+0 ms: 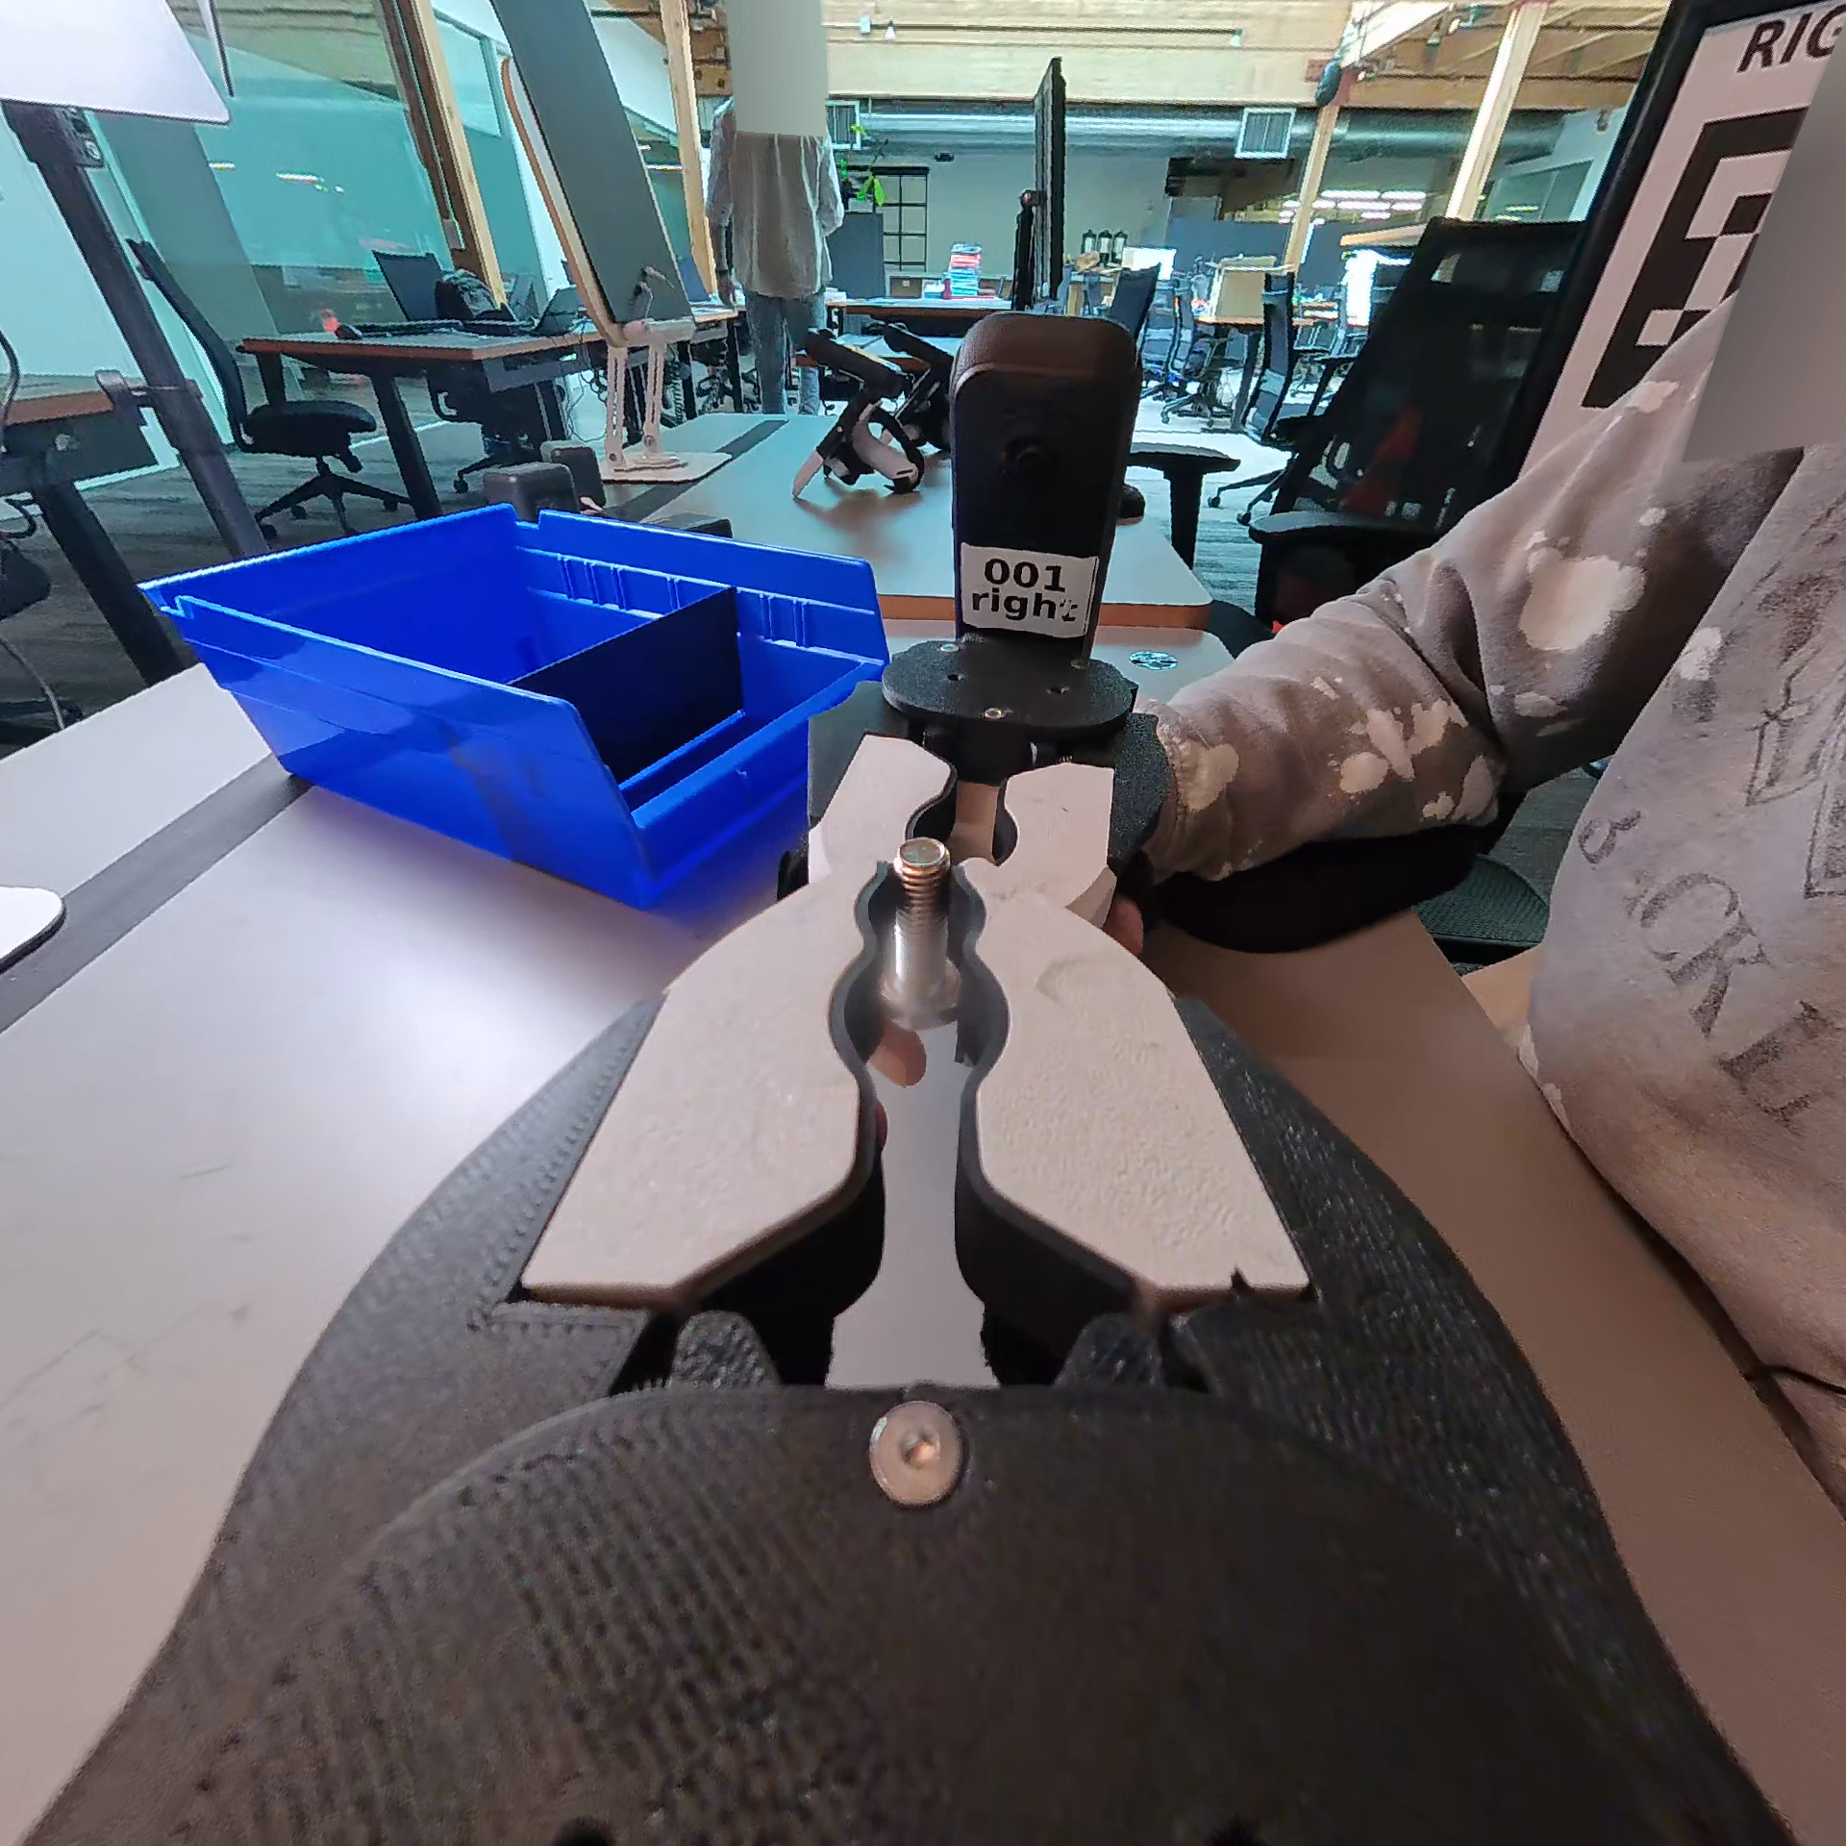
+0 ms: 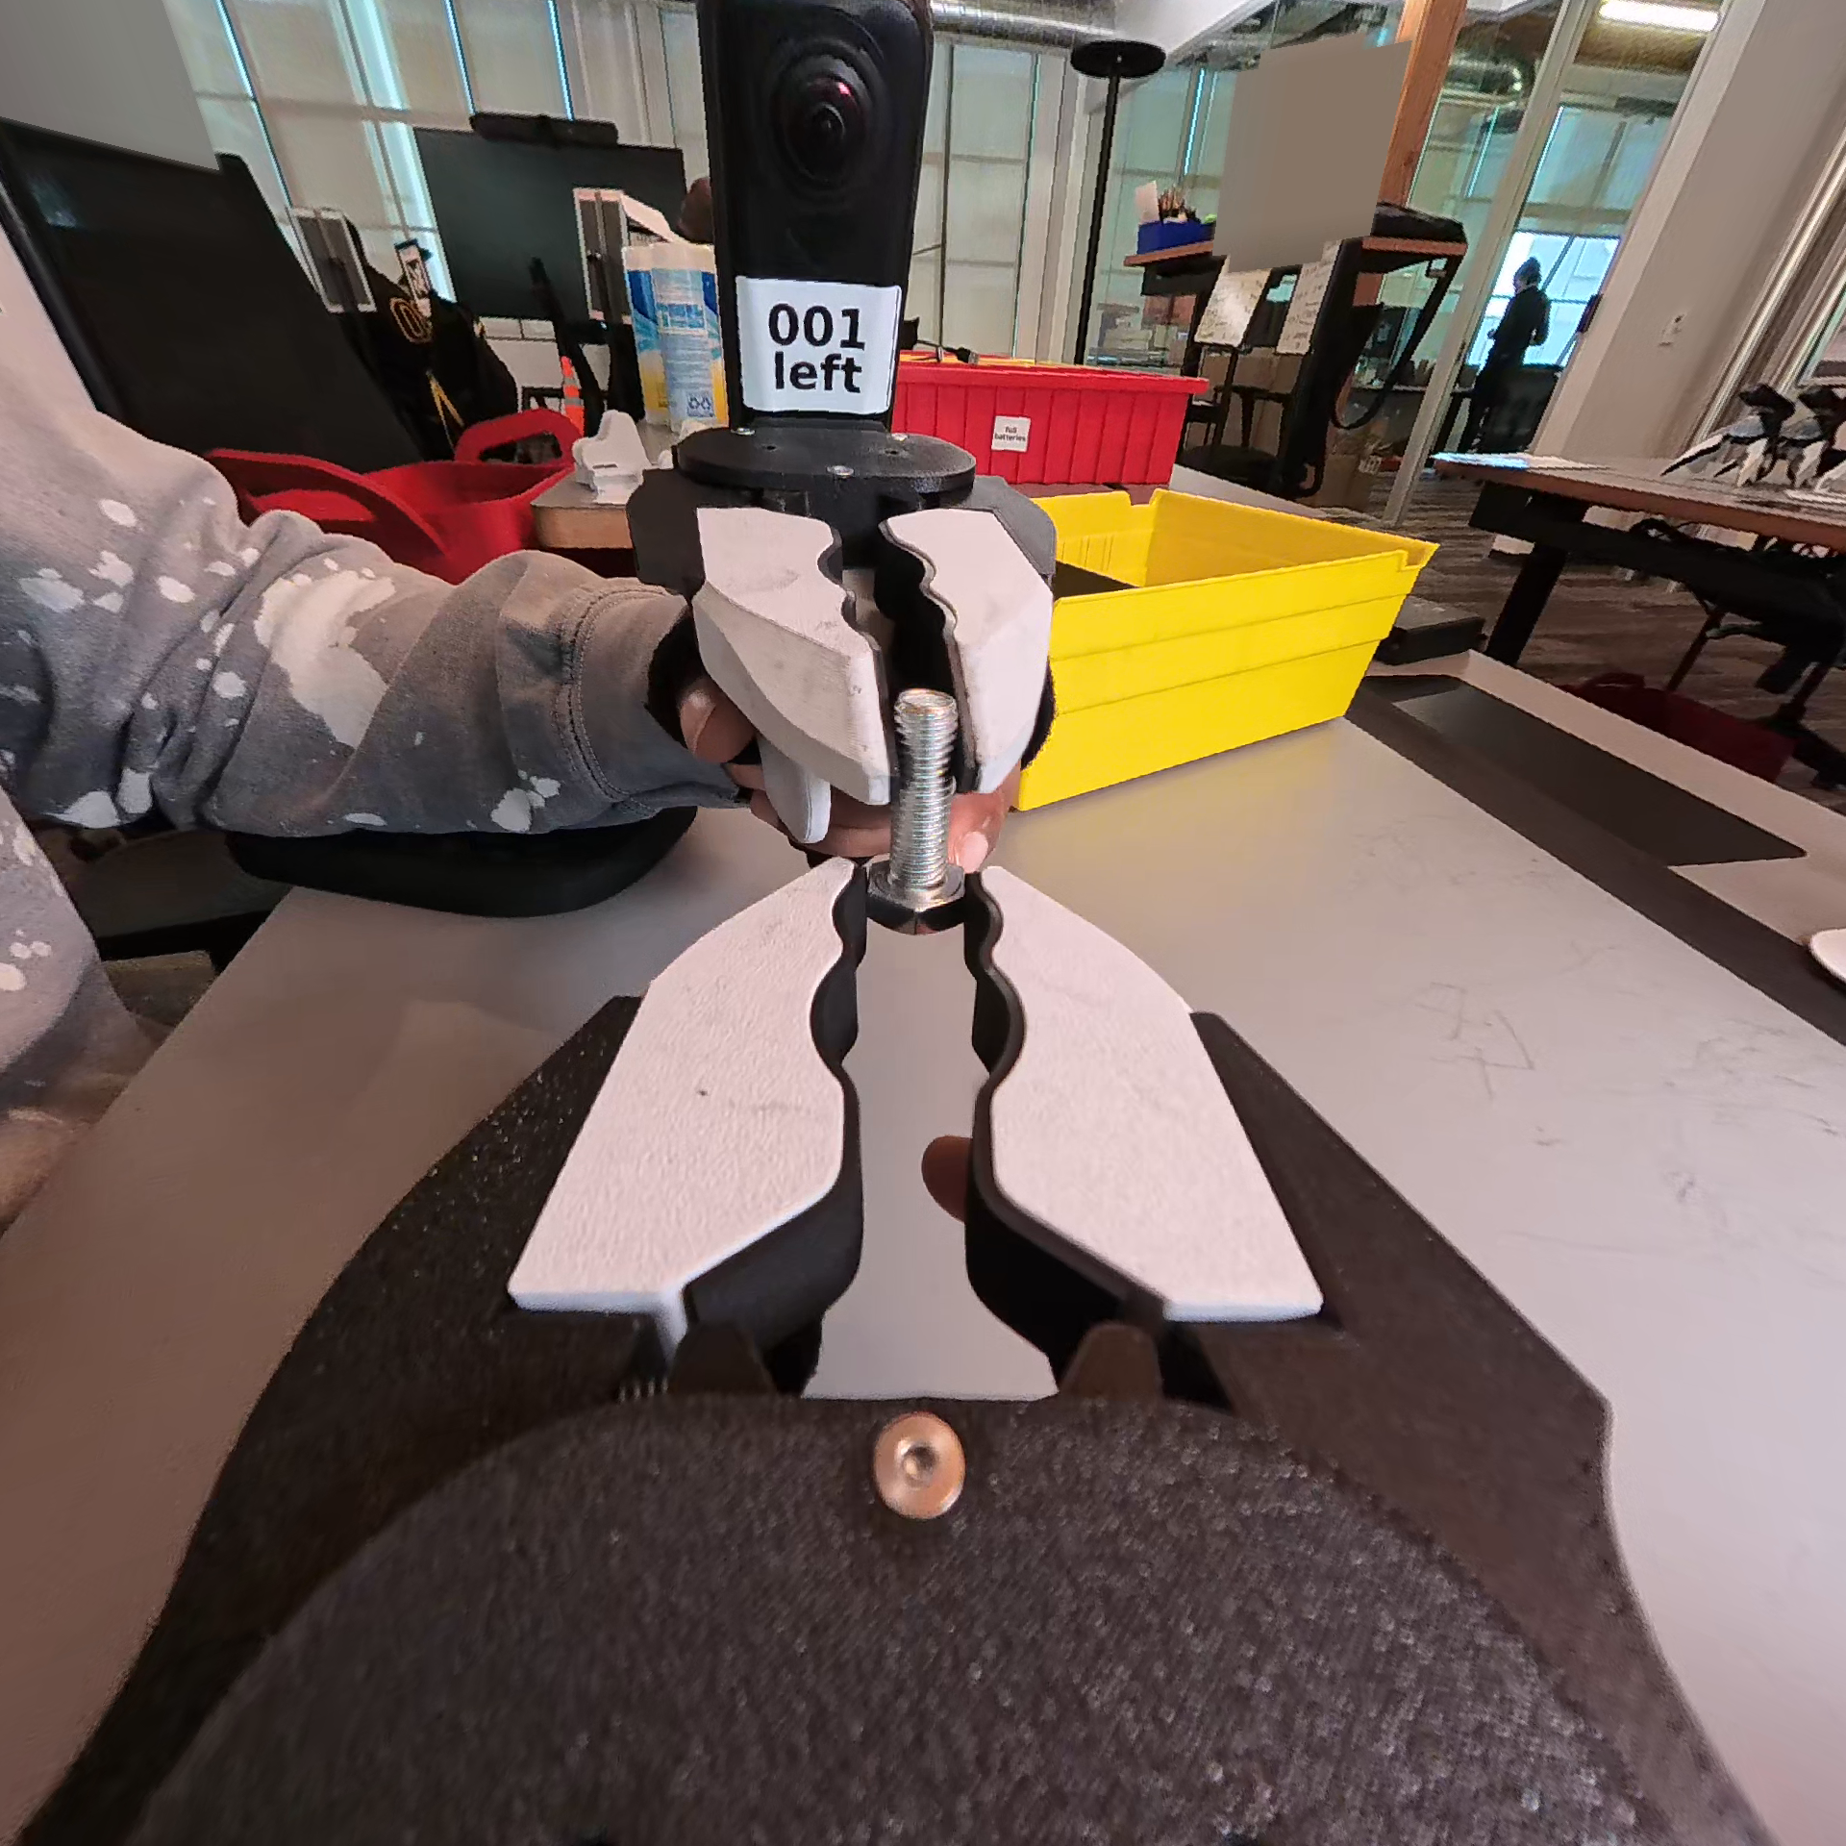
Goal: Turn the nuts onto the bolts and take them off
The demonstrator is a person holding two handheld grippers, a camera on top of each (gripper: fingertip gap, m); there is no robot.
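Note:
A silver threaded bolt (image 1: 919,949) stands roughly upright between the two grippers, which face each other above the grey table (image 2: 1398,999). My left gripper (image 1: 924,889) is shut on the bolt's shaft, with the threaded end sticking up above its white fingers. In the right wrist view my right gripper (image 2: 919,879) is shut at its tips on the hex piece (image 2: 914,889) at the lower end of the bolt (image 2: 924,789). I cannot tell whether that piece is a nut or the bolt's head. The left gripper (image 2: 929,779) angles down onto the threads there.
A blue bin (image 1: 450,719) with a dark divider sits on the table to the left. A yellow bin (image 2: 1229,619) and a red bin (image 2: 1049,420) stand behind the left gripper. A person's grey sleeve (image 1: 1398,719) holds the right gripper. Desks and chairs fill the background. Less than 4 cm separates the two grippers' tips.

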